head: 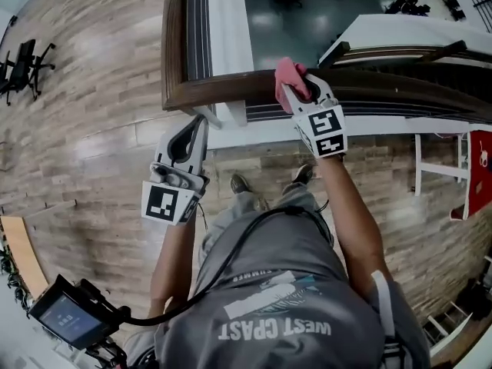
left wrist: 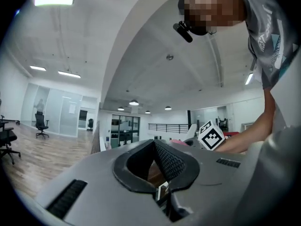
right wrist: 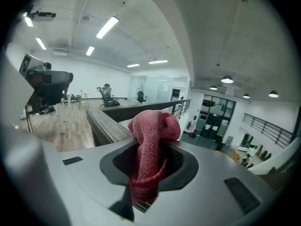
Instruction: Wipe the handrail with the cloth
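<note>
Head view: could easily lose the cloth [head: 289, 72] over the far side of the handrail [head: 223, 91] on a hard drag, since only pinched by one fold. Right gripper [head: 298, 91] up at the rail top, left gripper [head: 203, 120] hanging just short of it, touching nothing.

Left gripper view: fingers [left wrist: 171, 161] closed tip to tip, nothing between.

Right gripper view: fingers [right wrist: 175, 162] clamped on the cloth, most of it bunched up ahead of them, rail running off beyond, to their left.
</note>
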The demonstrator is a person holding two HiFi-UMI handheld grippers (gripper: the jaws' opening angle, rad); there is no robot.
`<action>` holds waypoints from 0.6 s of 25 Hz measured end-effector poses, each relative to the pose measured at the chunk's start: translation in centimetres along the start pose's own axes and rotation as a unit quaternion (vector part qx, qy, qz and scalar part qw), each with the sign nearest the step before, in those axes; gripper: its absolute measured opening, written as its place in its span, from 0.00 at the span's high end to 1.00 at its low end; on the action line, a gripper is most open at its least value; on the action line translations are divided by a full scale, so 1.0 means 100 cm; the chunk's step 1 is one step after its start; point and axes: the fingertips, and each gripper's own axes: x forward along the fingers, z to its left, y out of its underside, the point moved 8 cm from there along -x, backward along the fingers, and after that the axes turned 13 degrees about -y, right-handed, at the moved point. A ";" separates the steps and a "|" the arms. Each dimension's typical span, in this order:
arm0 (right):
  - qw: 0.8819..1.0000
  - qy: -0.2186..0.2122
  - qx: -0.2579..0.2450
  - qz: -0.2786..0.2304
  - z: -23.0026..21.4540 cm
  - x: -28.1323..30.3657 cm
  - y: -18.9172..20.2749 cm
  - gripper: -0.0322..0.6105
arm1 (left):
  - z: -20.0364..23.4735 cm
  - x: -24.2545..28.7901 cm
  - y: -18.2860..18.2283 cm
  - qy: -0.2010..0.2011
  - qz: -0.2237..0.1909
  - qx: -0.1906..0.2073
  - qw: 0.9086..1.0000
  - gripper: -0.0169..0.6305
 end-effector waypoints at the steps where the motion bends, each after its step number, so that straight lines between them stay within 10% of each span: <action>1: 0.999 0.033 0.005 0.000 -0.010 -0.016 0.005 0.82 | 0.005 -0.001 0.000 0.003 0.000 0.000 1.000 0.96; 7: 0.983 0.167 0.080 0.011 -0.044 -0.070 0.048 0.82 | 0.024 -0.004 0.011 0.020 0.022 -0.010 1.000 0.96; 15: 0.997 0.032 -0.070 0.027 0.050 0.053 -0.019 0.83 | 0.018 0.015 0.029 0.047 0.042 -0.011 0.998 0.96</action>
